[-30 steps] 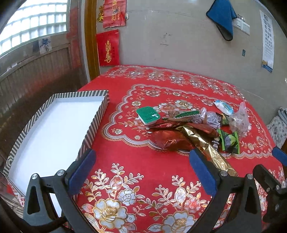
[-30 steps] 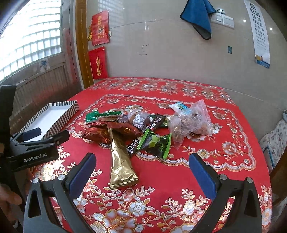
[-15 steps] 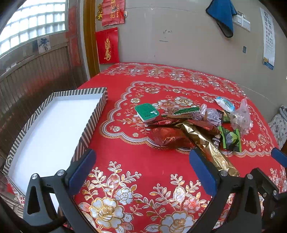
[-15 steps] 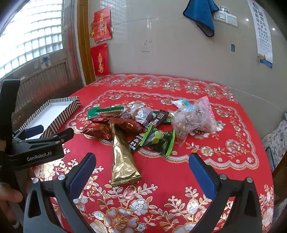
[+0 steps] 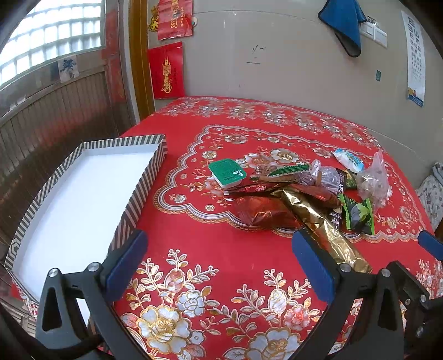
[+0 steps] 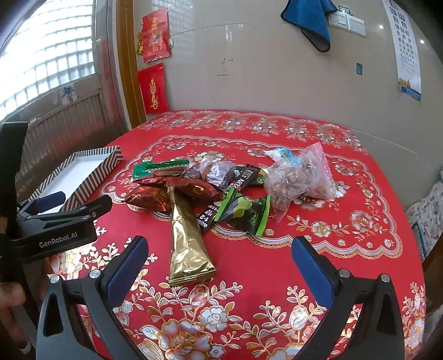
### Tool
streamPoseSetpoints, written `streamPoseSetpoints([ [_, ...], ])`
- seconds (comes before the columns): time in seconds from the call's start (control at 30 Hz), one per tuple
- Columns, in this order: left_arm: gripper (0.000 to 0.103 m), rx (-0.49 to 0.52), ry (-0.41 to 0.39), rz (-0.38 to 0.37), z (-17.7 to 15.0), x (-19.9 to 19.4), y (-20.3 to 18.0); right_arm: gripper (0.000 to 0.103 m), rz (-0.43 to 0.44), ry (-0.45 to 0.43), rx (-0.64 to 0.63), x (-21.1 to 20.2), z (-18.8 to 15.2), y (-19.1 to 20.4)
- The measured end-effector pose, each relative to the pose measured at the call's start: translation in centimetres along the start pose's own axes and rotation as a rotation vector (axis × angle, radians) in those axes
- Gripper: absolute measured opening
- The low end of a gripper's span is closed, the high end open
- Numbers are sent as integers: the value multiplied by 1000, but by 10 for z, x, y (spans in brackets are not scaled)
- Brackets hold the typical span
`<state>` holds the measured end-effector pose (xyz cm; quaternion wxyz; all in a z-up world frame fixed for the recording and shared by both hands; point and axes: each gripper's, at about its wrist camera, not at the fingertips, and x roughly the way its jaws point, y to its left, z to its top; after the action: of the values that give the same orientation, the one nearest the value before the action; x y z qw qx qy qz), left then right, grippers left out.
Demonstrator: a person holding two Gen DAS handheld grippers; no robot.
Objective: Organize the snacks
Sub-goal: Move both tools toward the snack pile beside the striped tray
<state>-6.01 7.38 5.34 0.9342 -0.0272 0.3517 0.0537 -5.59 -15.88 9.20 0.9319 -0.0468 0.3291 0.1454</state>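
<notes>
A pile of snacks lies mid-table: a green-lidded cup [image 5: 227, 172], a dark red foil pack [image 5: 263, 211], a long gold pouch [image 6: 188, 238], a green plum packet [image 6: 243, 214] and a clear bag of nuts [image 6: 299, 180]. A striped box with a white inside [image 5: 144, 177] stands at the left; it also shows in the right wrist view [image 6: 91, 177]. My left gripper [image 5: 218, 263] is open and empty above the tablecloth, short of the pile. My right gripper [image 6: 218, 265] is open and empty, just short of the gold pouch.
A red floral cloth [image 5: 221, 249] covers the round table. The beige wall [image 5: 277, 69] lies behind, with a blue cloth [image 5: 343, 25] hung on it. Wooden panelling [image 5: 55, 116] stands at the left. The left gripper's body [image 6: 55, 221] shows at the left of the right wrist view.
Both grippers have drifted slightly toward the table and tipped down a little. Both stay open. The snacks and the box have not moved.
</notes>
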Motion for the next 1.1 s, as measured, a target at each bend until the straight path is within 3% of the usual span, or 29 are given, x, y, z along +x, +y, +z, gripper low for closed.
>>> streamPoseSetpoints([
  [1.1,103,-48,37,26,7,11,16,103,9,22,-19,7,-1,1],
])
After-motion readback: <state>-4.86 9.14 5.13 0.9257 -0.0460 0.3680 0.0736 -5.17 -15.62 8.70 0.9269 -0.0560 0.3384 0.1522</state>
